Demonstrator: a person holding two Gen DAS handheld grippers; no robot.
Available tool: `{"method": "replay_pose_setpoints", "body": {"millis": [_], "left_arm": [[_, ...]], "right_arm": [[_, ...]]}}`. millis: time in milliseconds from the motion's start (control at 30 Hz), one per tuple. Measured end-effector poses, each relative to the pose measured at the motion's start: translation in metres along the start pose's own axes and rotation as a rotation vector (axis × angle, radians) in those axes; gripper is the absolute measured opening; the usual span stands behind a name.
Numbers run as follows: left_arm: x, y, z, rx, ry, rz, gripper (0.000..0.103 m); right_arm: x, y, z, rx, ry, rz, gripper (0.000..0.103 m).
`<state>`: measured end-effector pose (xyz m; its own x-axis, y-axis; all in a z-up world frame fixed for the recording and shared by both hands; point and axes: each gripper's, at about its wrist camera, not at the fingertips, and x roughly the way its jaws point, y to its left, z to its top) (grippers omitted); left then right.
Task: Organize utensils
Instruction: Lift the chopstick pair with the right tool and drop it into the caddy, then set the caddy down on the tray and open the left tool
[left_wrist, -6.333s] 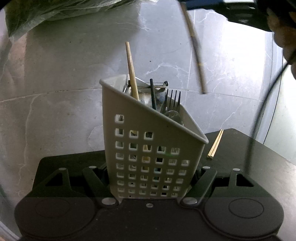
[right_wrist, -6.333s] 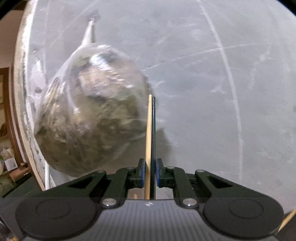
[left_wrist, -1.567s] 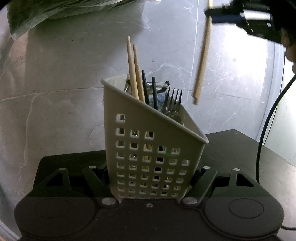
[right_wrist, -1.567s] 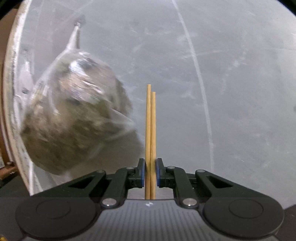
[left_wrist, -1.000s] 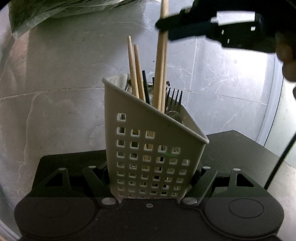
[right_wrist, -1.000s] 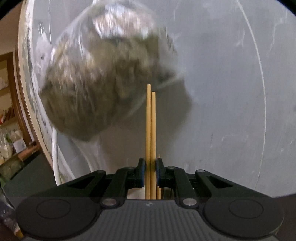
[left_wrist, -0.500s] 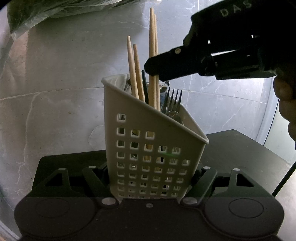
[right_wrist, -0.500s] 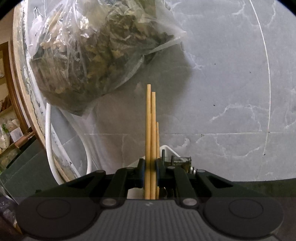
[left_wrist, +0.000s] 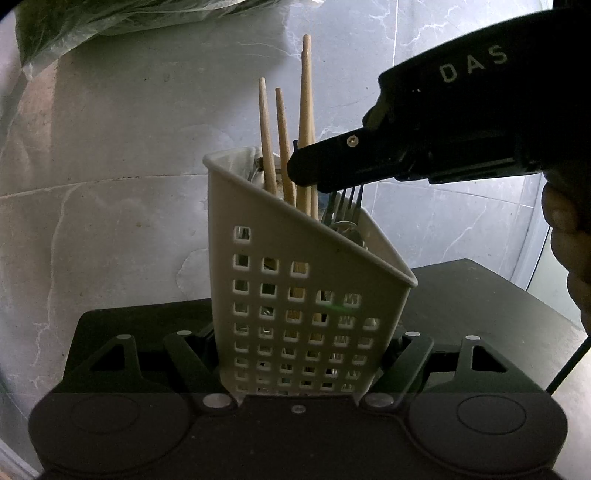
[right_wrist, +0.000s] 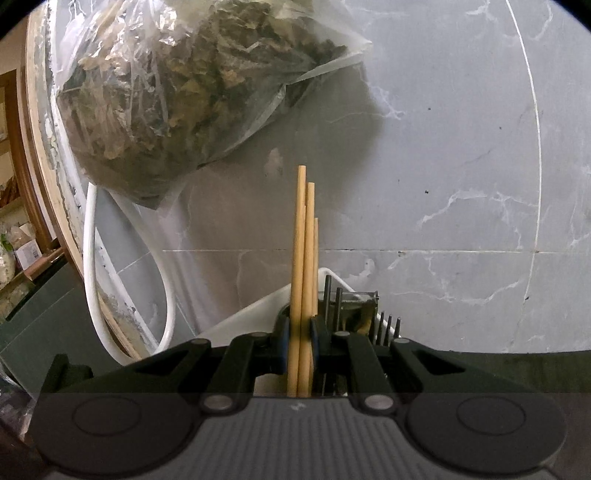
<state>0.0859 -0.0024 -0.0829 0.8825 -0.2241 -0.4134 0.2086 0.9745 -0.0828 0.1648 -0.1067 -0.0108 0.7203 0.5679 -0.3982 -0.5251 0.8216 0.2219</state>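
A white perforated utensil holder (left_wrist: 306, 291) stands between the fingers of my left gripper (left_wrist: 295, 354), which is shut on its base. It holds wooden chopsticks (left_wrist: 266, 136), black chopsticks and a fork (left_wrist: 351, 206). My right gripper (left_wrist: 303, 170) reaches in from the right, shut on a pair of wooden chopsticks (left_wrist: 306, 103) whose lower ends are inside the holder. In the right wrist view the pair (right_wrist: 302, 277) stands upright between the blue pads of my right gripper (right_wrist: 300, 343), just above the holder's rim (right_wrist: 332, 277).
A clear plastic bag of dried leaves (right_wrist: 177, 88) lies on the grey marble floor (left_wrist: 110, 166). A white hose (right_wrist: 92, 236) runs along the left. The holder stands on a black surface (left_wrist: 480, 295).
My right gripper has lowered the pair of wooden chopsticks further into the holder. The left gripper and holder have not moved.
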Motion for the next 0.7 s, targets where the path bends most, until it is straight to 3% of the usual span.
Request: {"method": "replay_pose_setpoints", "body": {"millis": [100,167,300,367,433,700], "left_arm": [[0.000,0.000,0.000,0.000,0.000,0.000,0.078],[0.000,0.000,0.000,-0.001,0.000,0.000,0.078],[0.000,0.002,0.001,-0.020,-0.002,-0.003,0.080],[-0.003,0.002,0.001,-0.035,-0.009,-0.003,0.088],[-0.007,0.002,0.000,-0.037,-0.020,-0.001,0.095],[-0.034,-0.004,-0.008,-0.033,-0.035,-0.003,0.102]], "right_arm": [[0.001,0.001,0.000,-0.011,0.011,-0.005,0.018],[0.001,0.001,-0.001,-0.019,0.021,-0.008,0.045],[-0.001,0.003,-0.004,-0.029,0.025,-0.025,0.059],[-0.004,0.003,-0.005,-0.024,0.022,-0.039,0.071],[-0.010,0.003,-0.005,-0.013,0.009,-0.057,0.077],[-0.039,0.004,-0.017,0.040,-0.027,-0.154,0.096]]}}
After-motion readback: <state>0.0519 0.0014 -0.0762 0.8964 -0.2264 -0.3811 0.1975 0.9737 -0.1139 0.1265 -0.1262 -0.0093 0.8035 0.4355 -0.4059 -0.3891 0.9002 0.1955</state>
